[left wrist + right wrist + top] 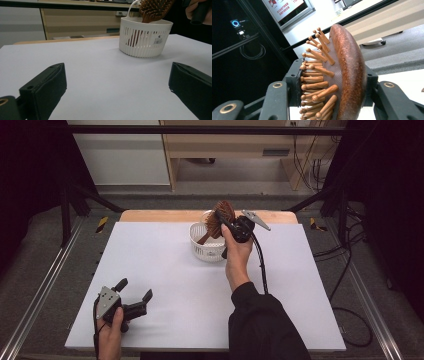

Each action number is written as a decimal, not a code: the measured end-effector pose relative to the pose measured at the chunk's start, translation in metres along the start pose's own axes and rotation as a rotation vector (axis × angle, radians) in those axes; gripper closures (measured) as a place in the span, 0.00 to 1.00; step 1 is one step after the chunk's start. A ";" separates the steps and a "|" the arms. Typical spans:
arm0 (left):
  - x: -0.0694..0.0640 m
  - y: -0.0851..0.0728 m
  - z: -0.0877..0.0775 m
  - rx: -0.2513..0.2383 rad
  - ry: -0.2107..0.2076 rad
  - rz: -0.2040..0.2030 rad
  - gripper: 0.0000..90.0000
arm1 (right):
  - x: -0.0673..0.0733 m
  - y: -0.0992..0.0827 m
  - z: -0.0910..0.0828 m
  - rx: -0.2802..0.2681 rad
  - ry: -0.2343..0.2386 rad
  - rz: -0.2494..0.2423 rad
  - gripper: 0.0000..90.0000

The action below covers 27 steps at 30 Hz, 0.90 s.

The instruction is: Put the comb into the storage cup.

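White tabletop (165, 270) carried a basket (207, 245) at twelve o'clock, where the right gripper (227, 222), fingers pinching a hairbrush (221, 215), seemingly needed lowering; left gripper (134, 296) fingers spread.

The hairbrush (347, 72) is reddish-brown wood with lighter wooden pins. The slotted basket (143, 37) is white with a small printed label. The tabletop (175, 285) is white, edged in pale wood. Both grippers' jaws are black.
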<state>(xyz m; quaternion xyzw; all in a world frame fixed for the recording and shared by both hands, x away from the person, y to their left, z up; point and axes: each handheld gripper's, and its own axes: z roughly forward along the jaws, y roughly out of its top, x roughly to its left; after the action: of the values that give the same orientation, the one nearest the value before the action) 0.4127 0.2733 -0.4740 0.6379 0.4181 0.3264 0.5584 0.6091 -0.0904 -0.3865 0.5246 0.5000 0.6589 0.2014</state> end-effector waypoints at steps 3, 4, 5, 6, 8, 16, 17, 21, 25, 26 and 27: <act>0.000 0.000 0.000 -0.002 0.003 -0.004 0.02 | 0.000 -0.001 0.000 0.003 -0.002 0.000 0.55; 0.000 0.000 0.000 -0.002 0.004 -0.004 0.02 | 0.000 -0.001 0.001 0.004 0.000 0.002 0.55; 0.000 0.000 0.000 -0.002 0.004 -0.004 0.02 | 0.000 -0.002 0.001 0.004 -0.001 -0.001 0.55; 0.001 0.000 0.000 -0.003 0.004 -0.004 0.02 | 0.000 -0.002 0.001 0.004 -0.001 -0.001 0.55; 0.000 0.000 0.000 -0.002 0.003 -0.004 0.02 | 0.001 -0.002 0.001 0.007 0.000 0.001 0.55; 0.000 0.000 0.000 -0.003 0.002 -0.004 0.02 | 0.001 -0.004 0.002 0.011 0.002 0.000 0.55; 0.000 0.000 0.000 -0.003 0.002 -0.004 0.02 | 0.001 -0.004 0.002 0.010 0.003 -0.004 0.55; 0.000 0.000 0.000 -0.003 0.002 -0.003 0.02 | 0.002 -0.004 0.002 0.014 0.002 -0.004 0.55; 0.000 0.000 0.000 0.000 0.001 -0.001 0.02 | 0.001 -0.004 0.002 0.017 0.002 -0.012 0.55; 0.000 0.000 0.000 0.000 0.001 0.000 0.02 | 0.001 -0.004 0.001 0.017 0.001 -0.016 0.55; 0.000 0.000 0.000 0.000 0.001 0.000 0.02 | 0.001 -0.004 0.001 0.018 0.000 -0.016 0.55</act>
<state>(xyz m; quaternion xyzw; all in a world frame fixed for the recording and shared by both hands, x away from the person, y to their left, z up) 0.4125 0.2734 -0.4738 0.6377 0.4184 0.3267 0.5582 0.6089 -0.0875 -0.3898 0.5223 0.5100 0.6530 0.2019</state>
